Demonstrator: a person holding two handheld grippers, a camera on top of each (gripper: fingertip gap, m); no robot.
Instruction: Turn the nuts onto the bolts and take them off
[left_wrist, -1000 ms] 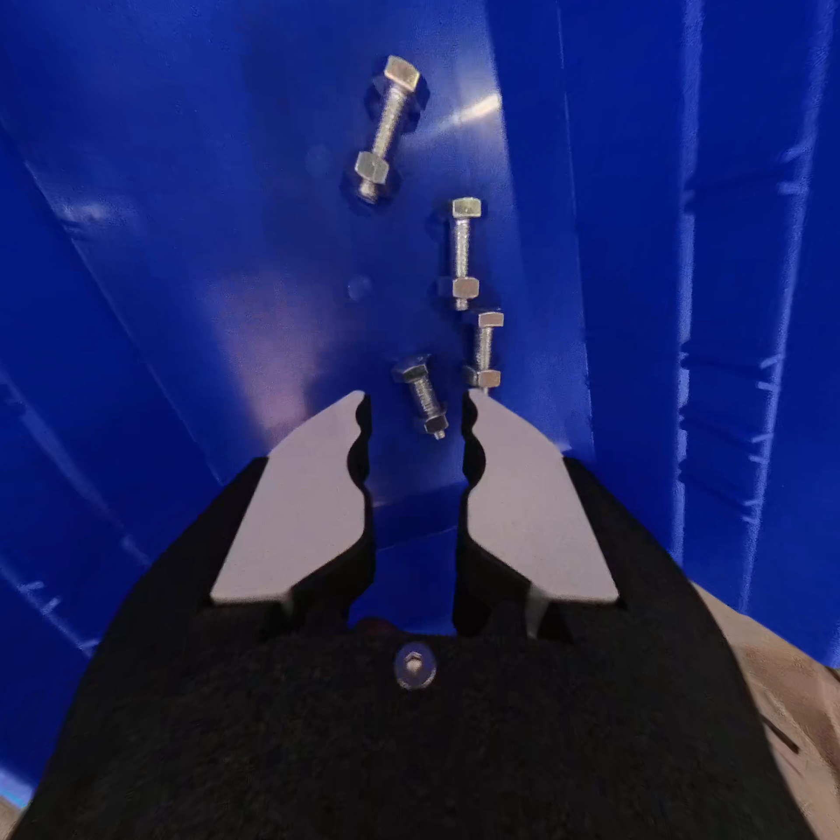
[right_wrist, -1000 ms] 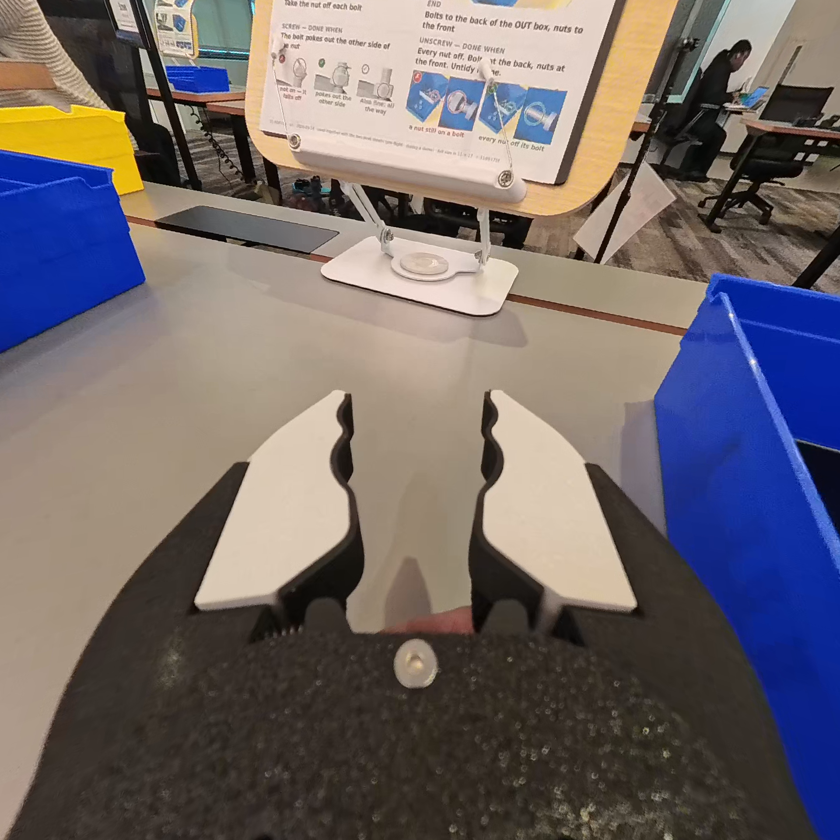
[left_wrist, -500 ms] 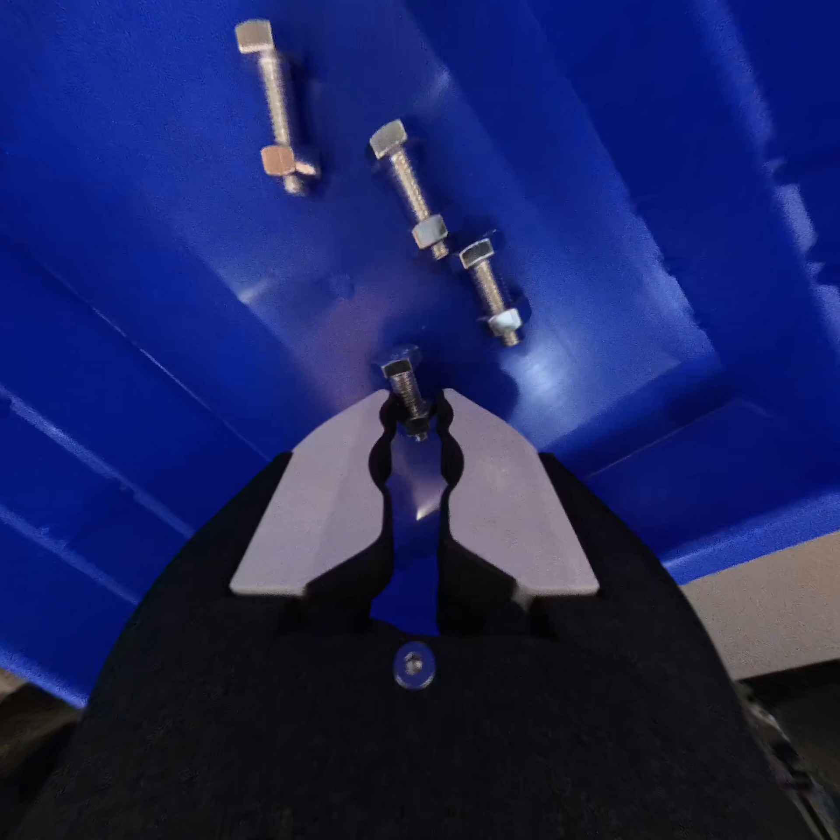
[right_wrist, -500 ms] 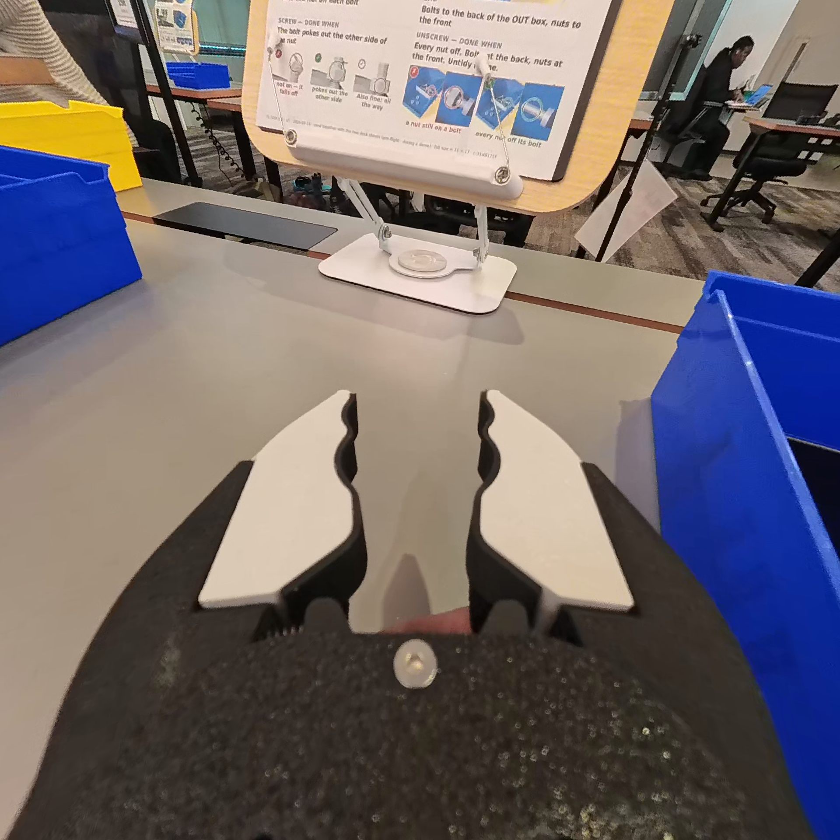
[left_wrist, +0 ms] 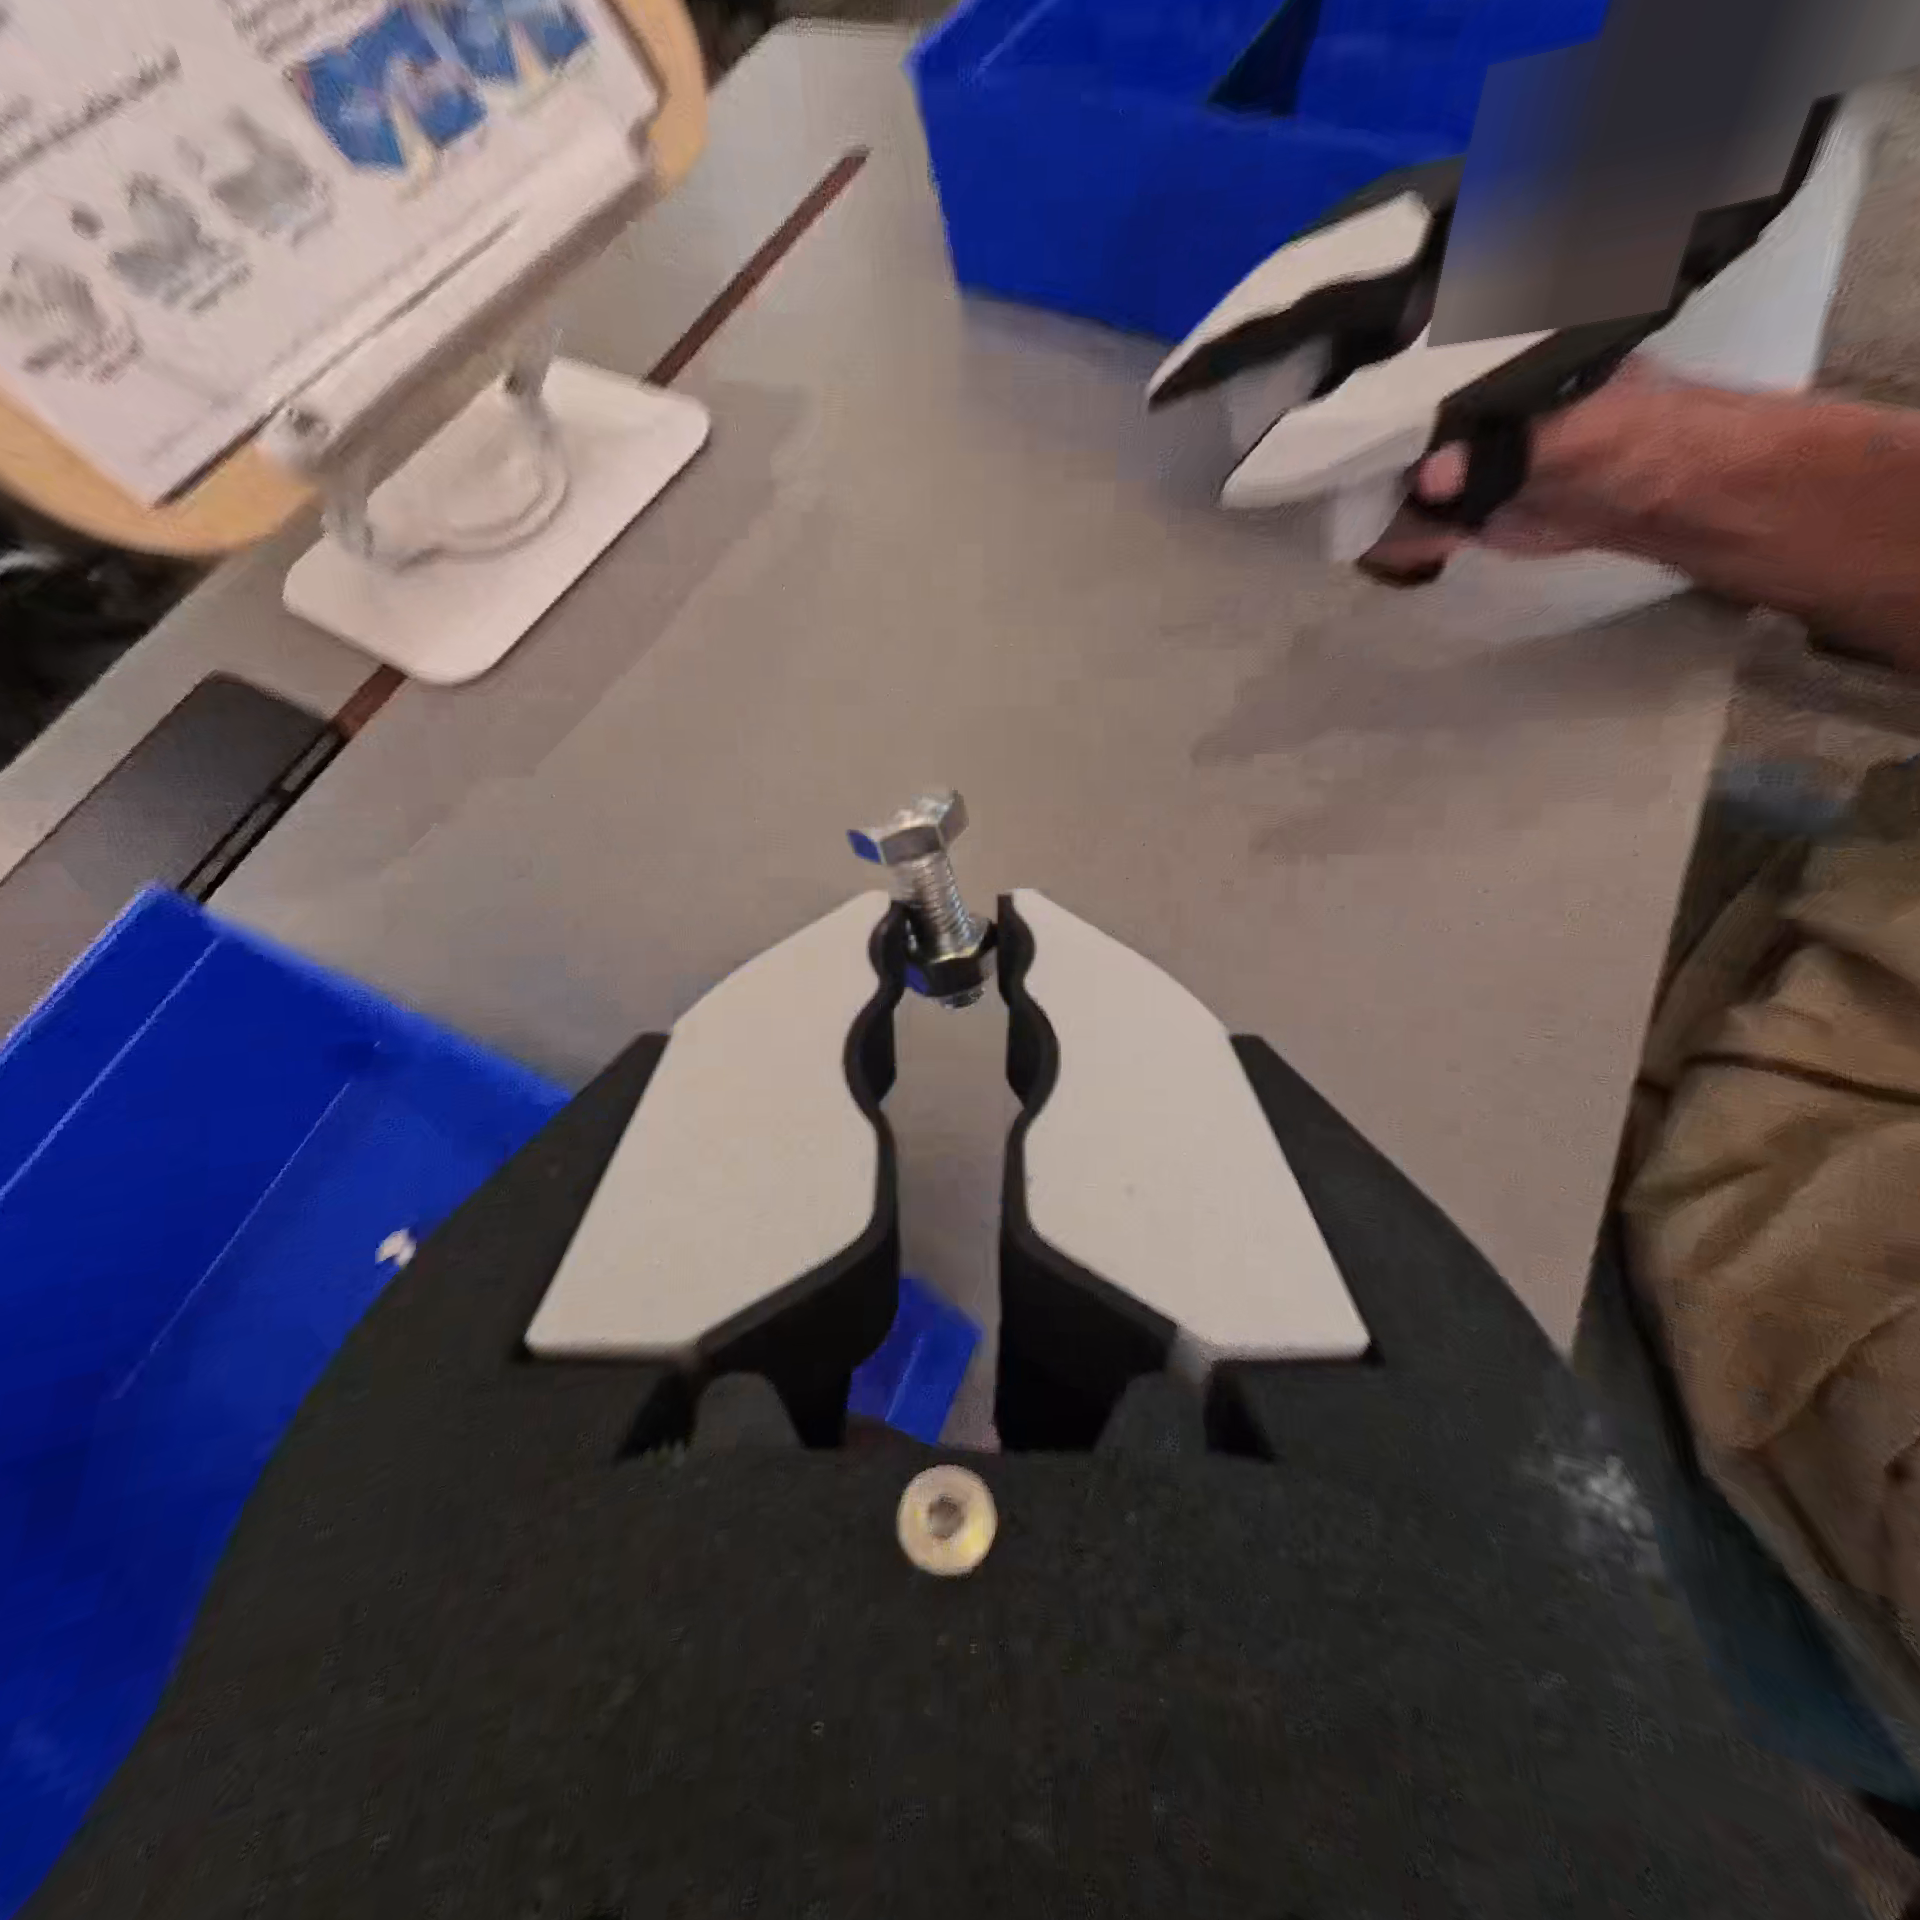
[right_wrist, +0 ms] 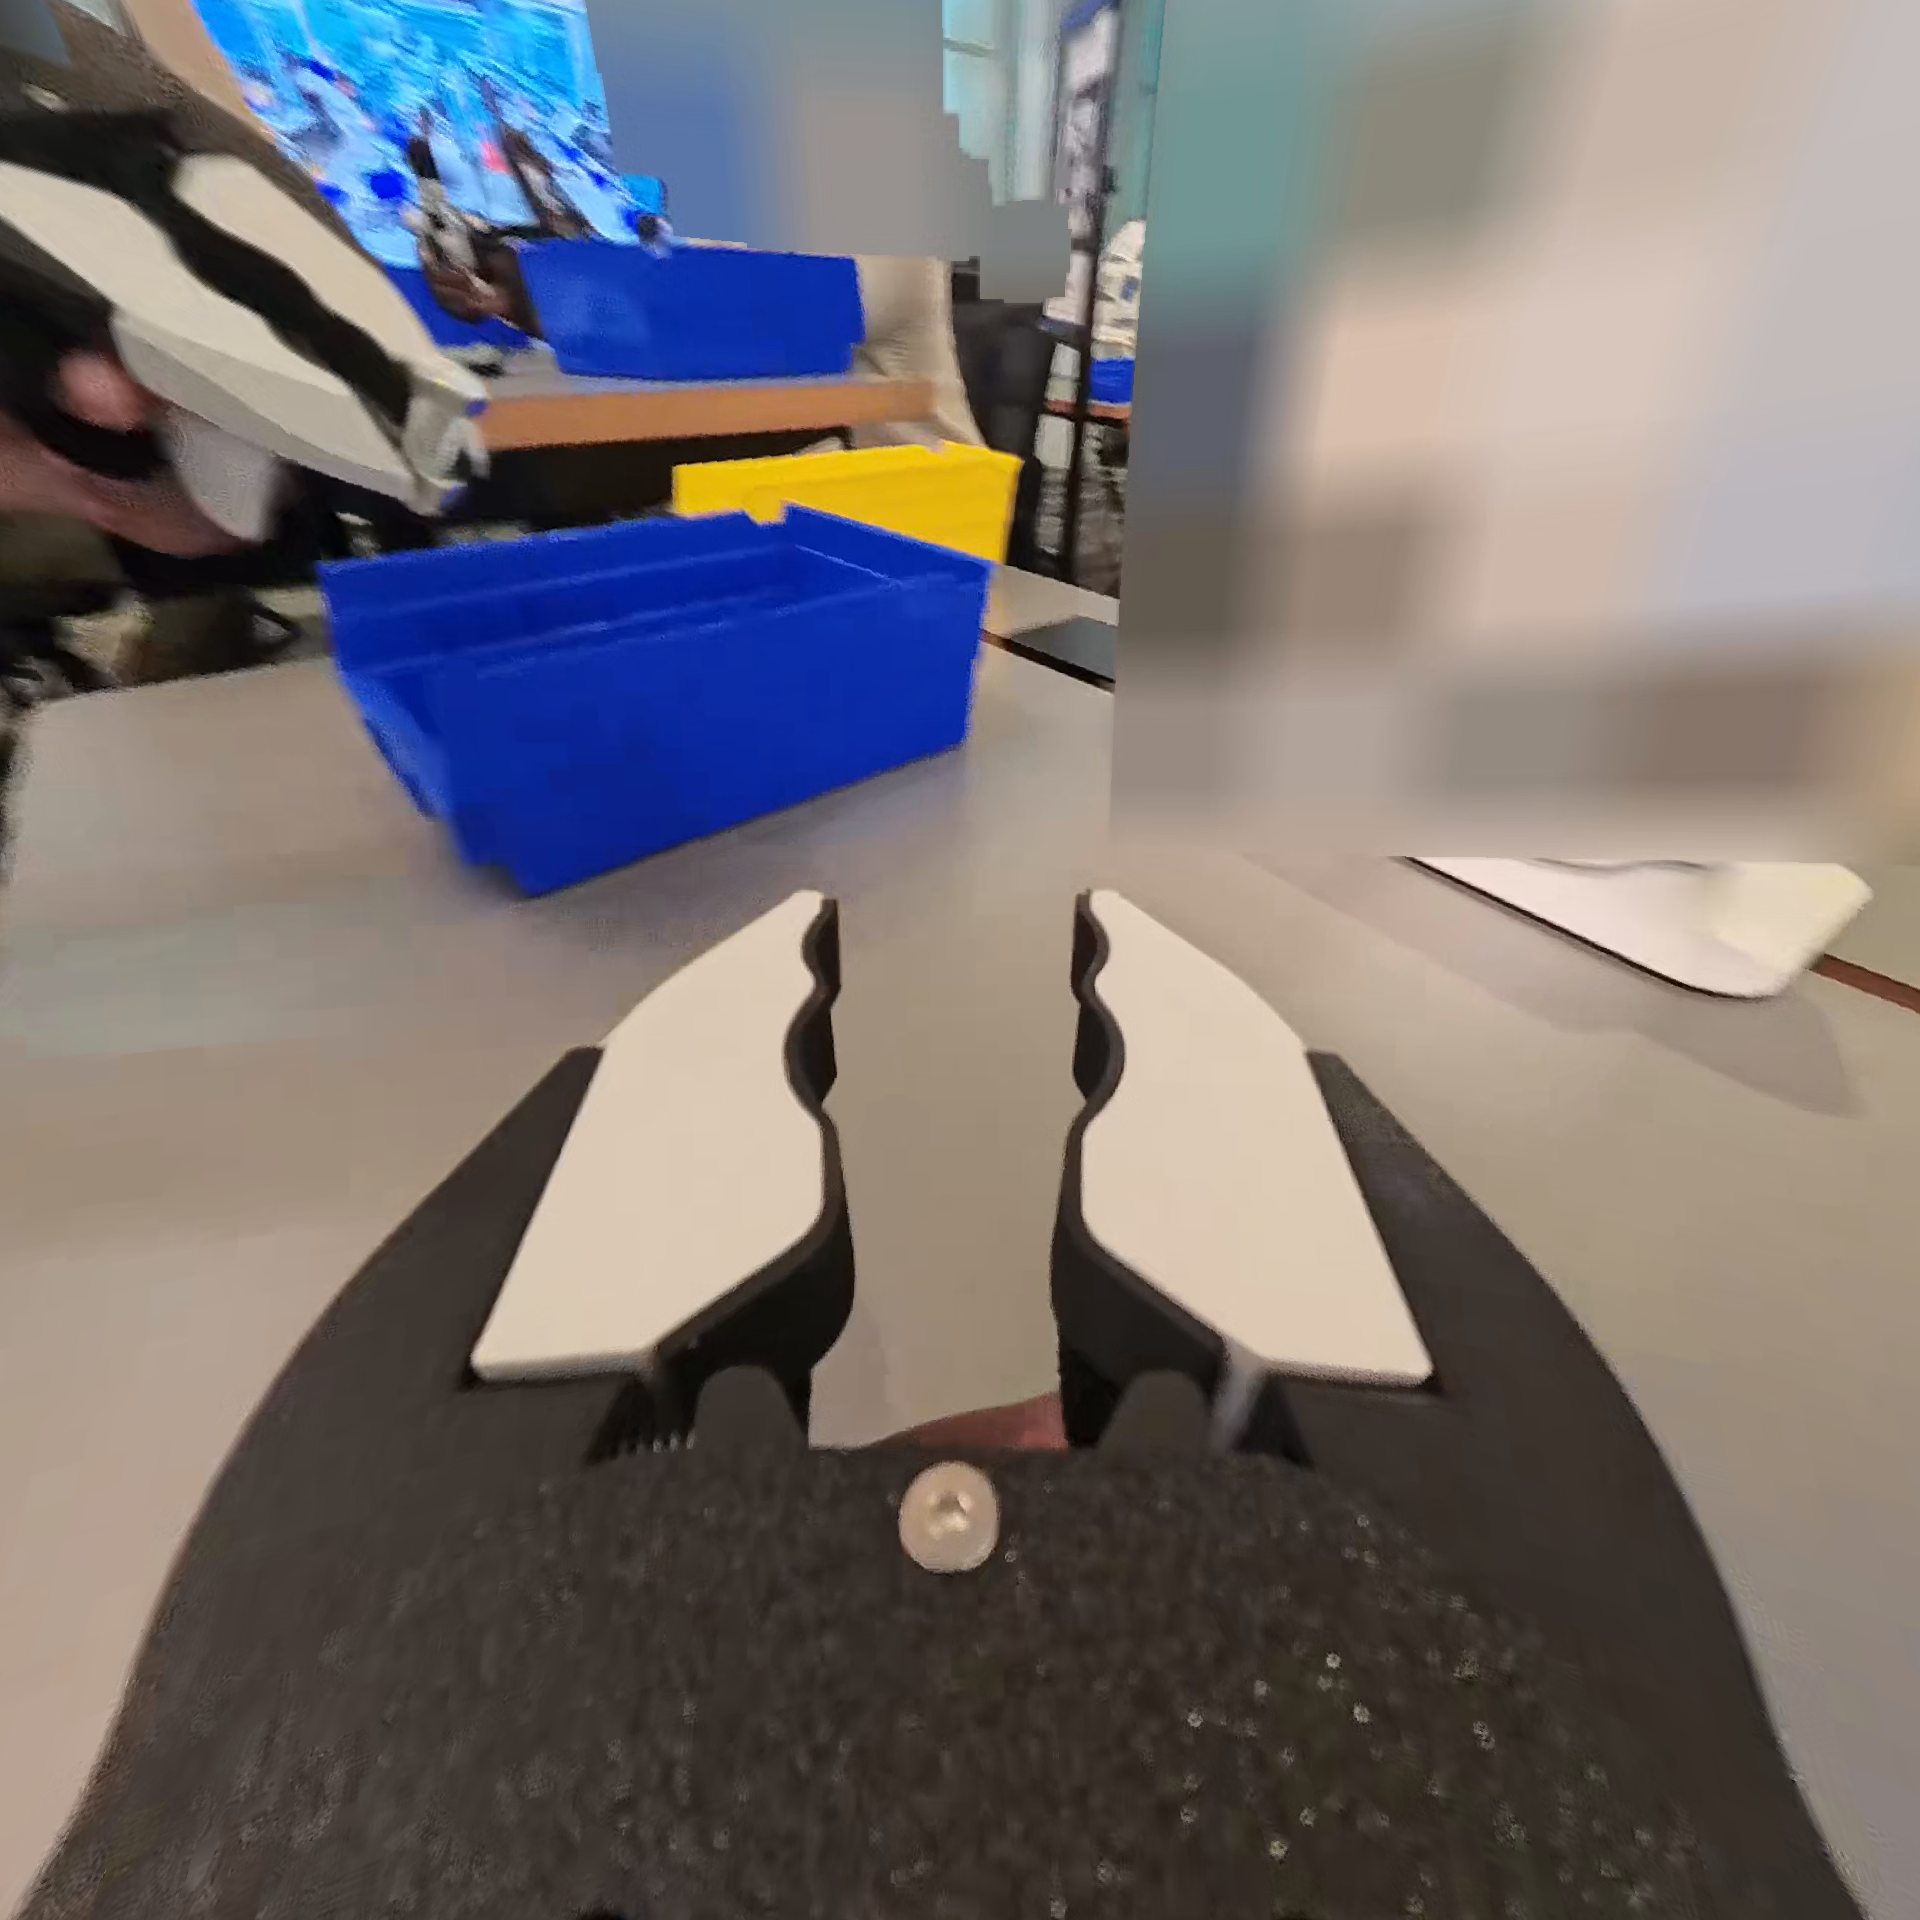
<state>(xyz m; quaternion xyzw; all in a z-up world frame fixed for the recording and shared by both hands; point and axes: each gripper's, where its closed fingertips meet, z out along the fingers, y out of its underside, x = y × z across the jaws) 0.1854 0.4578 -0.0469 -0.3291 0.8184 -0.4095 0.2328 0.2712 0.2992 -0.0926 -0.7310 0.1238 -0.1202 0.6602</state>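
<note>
My left gripper (left_wrist: pixel 943 920) is shut on a silver bolt (left_wrist: pixel 925 883) with a nut (left_wrist: pixel 951 971) on its thread. The jaws pinch it at the nut end, and the bolt head points away, above the grey table (left_wrist: pixel 1039 675). My right gripper (right_wrist: pixel 951 935) is open and empty over the table. It also shows in the left wrist view (left_wrist: pixel 1210 436) at the upper right, held by a hand. The left gripper shows blurred in the right wrist view (right_wrist: pixel 447 447) at the upper left; I cannot make out the bolt there.
A blue bin (left_wrist: pixel 156 1143) sits at the left below my left gripper and also shows in the right wrist view (right_wrist: pixel 665 696). Another blue bin (left_wrist: pixel 1143 156) stands at the far right. An instruction board on a white stand (left_wrist: pixel 499 520) is at the back. A yellow bin (right_wrist: pixel 862 499) lies beyond. My hands' fingertips stand some 20 cm from each other.
My left gripper closed on a bolt with its nut inside the blue bin and lifted it out over the table. My right gripper swung left to face the left bin.
</note>
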